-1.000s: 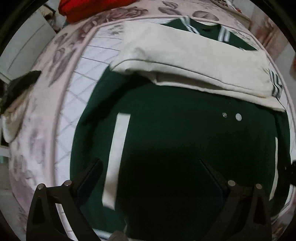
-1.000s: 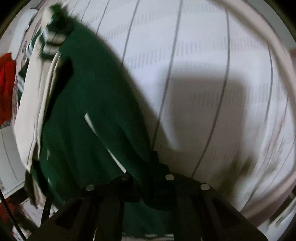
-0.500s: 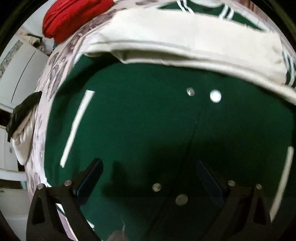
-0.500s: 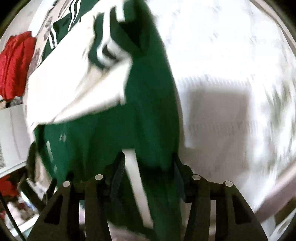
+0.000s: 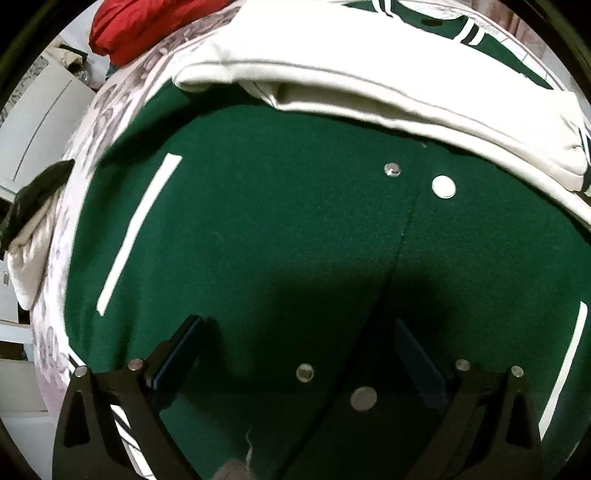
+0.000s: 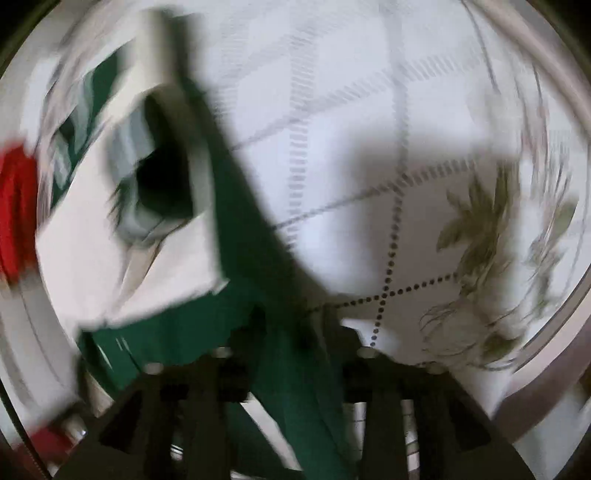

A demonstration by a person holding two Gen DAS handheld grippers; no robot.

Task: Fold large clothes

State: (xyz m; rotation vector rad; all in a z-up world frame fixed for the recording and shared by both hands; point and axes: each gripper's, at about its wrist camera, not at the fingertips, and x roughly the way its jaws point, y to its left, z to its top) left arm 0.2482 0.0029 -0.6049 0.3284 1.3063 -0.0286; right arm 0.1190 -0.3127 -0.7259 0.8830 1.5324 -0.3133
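A red cloth (image 5: 147, 26) lies at the bed's (image 5: 110, 107) far left corner, and the green jacket (image 5: 295, 240) spreads across the middle of the bed with its cream sleeve (image 5: 369, 81) folded over the far part. The left gripper (image 5: 295, 350) hovers over the jacket's front, jaws spread wide and holding nothing. The right gripper (image 6: 295, 332), blurred, pinches a fold of the jacket (image 6: 251, 258) beside the bare checked sheet (image 6: 369, 110).

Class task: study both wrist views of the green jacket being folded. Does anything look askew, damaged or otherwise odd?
Nothing looks damaged. The green jacket lies front up with its cream sleeve folded across the chest. The left gripper hovers open over it. The right gripper has green fabric between its fingers; that view is motion-blurred, so finer detail is unclear.
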